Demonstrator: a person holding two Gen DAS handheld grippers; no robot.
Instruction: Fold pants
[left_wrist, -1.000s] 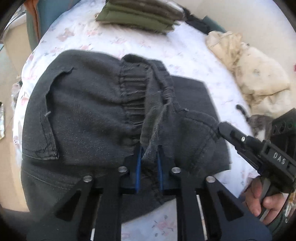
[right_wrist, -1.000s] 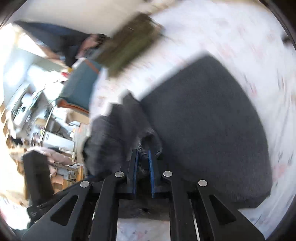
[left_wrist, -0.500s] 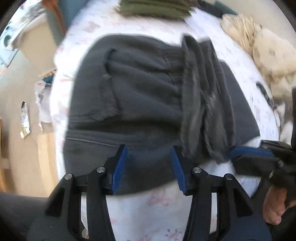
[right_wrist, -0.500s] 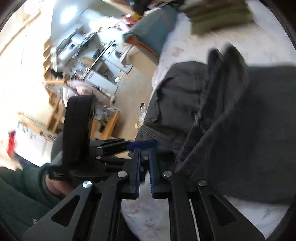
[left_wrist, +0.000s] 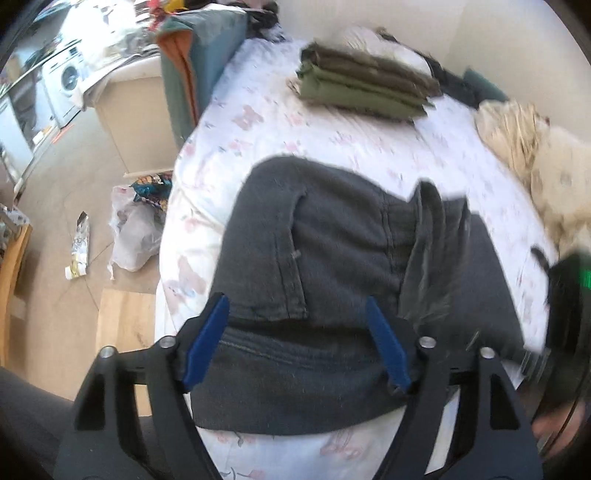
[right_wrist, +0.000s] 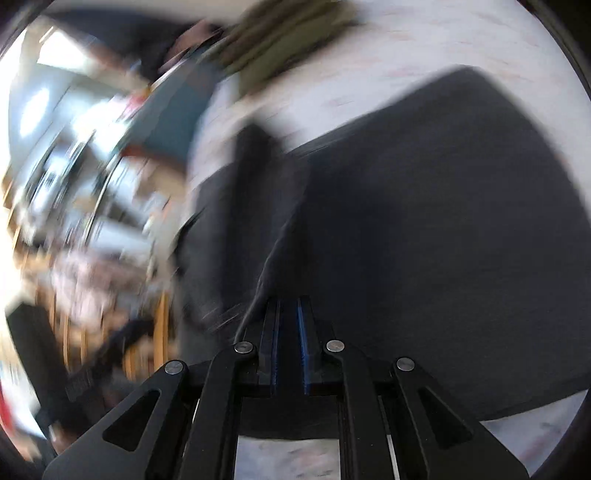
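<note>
My left gripper (left_wrist: 297, 338) hangs above the near edge of the dark grey pants (left_wrist: 332, 266), its blue pads (left_wrist: 205, 341) spreading apart with nothing pinched between them; cloth lies beneath, untouched. My right gripper (right_wrist: 289, 314) has its jaws drawn nearly together, and a fold of the same pants (right_wrist: 424, 229) runs up to their tips, though the blur keeps me from telling whether fabric is actually caught there. In the left wrist view that gripper shows only as a dark smear (left_wrist: 569, 317) at the right edge.

The pants lie partly folded on a bed, a raised ridge of cloth standing up along their right half. The sheet (left_wrist: 258, 122) is white with faint pink flowers. Farther back sits a stack of folded olive garments (left_wrist: 362, 86), and a crumpled cream cloth (left_wrist: 532, 147) lies to the right. Off the bed's left side I see a tan floor (left_wrist: 66, 192), a plastic bag (left_wrist: 135, 236), a wrapper (left_wrist: 79, 245) and a washing machine (left_wrist: 64, 83).
</note>
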